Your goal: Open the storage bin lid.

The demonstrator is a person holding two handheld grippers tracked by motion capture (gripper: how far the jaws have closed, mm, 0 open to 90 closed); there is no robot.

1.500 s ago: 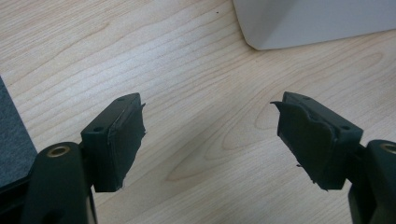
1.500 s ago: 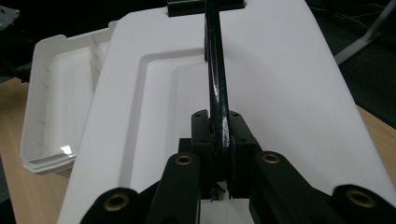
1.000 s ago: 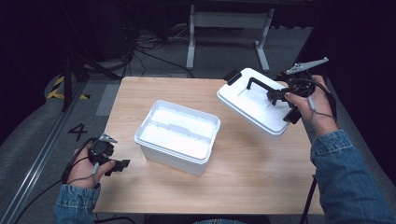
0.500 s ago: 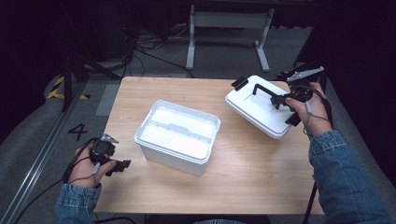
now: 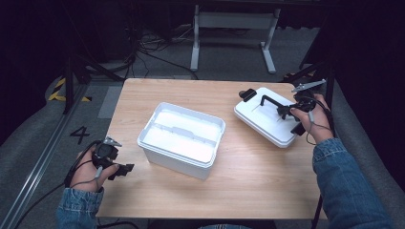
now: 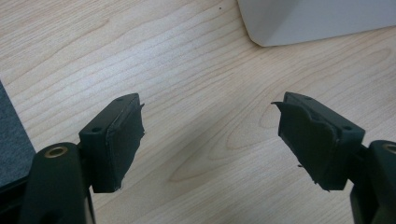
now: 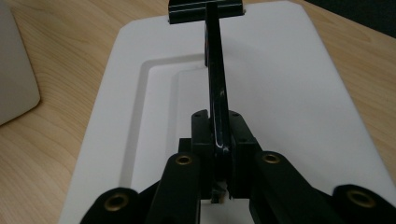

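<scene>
The right gripper is pinching the lid's black handle, holding the white lid low over the table's right side, beside the open bin. Gripped off-centre, it could tip and slip. The left gripper is resting near the table's edge, jaws spread, empty.

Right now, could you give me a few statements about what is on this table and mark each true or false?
1. The right tool is clamped on the black handle of the white lid. True.
2. The lid sits on top of the white bin. False: it is off, to the bin's right, and the bin is open.
3. The left tool has its jaws open with nothing between them. True.
4. The left tool grips the bin's rim. False: it is apart from the bin, over bare table.
</scene>
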